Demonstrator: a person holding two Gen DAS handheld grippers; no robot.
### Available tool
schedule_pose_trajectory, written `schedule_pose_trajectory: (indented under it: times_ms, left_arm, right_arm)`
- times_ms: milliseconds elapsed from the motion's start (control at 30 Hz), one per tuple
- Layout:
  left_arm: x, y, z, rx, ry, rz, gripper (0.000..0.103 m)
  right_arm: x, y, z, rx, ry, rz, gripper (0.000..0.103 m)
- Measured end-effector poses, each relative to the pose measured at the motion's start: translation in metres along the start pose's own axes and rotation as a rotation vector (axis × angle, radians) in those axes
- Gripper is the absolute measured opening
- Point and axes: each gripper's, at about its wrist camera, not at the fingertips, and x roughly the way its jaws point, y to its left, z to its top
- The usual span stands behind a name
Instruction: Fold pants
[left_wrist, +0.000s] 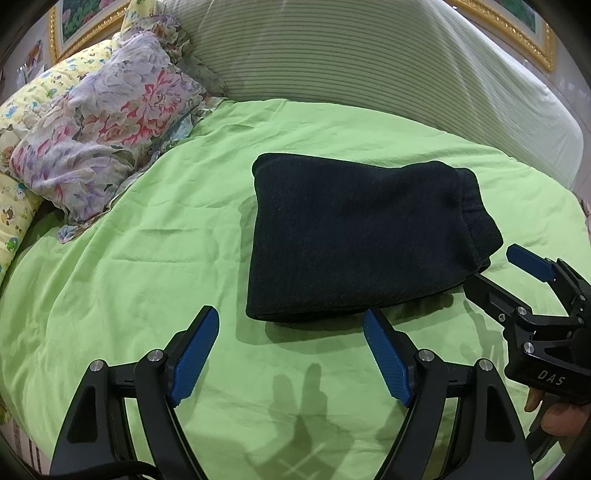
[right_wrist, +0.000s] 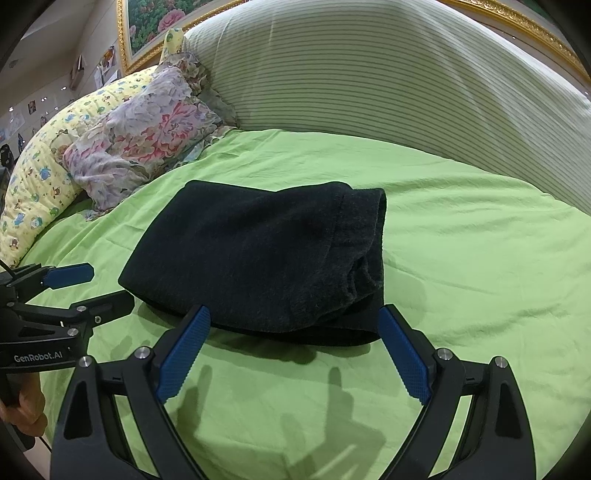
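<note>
Two claws hang spread and empty at the near side of the folded pants (left_wrist: 354, 236), which lie as a thick dark bundle on the green sheet (left_wrist: 155, 236) in the middle of the bed, well clear of the floral pillow (left_wrist: 107, 125) in the far left corner. The left claw (left_wrist: 291, 354) sits just short of the bundle's near left corner; the right claw (right_wrist: 293, 350) has its jaws wide to either side of the near right corner, where the loose layered ends show. The fold looks essentially done.

The risk, as I judge it, lies at that right end. The layers there are bulky and stacked unevenly, so a nudge from a blue pad could push the top layer off and open the fold. A pinch catching only the upper layer would drag it askew, and a low one could gather the soft sheet too.
</note>
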Motion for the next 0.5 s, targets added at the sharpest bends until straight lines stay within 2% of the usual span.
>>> schedule_pose_trajectory:
  times_ms: [500]
  left_arm:
    - [-0.0007,-0.0001,0.0001,-0.007,0.002,-0.003,0.083]
  right_arm:
    - [-0.0047,-0.0006,0.0022,0.007,-0.008,0.001,0.092]
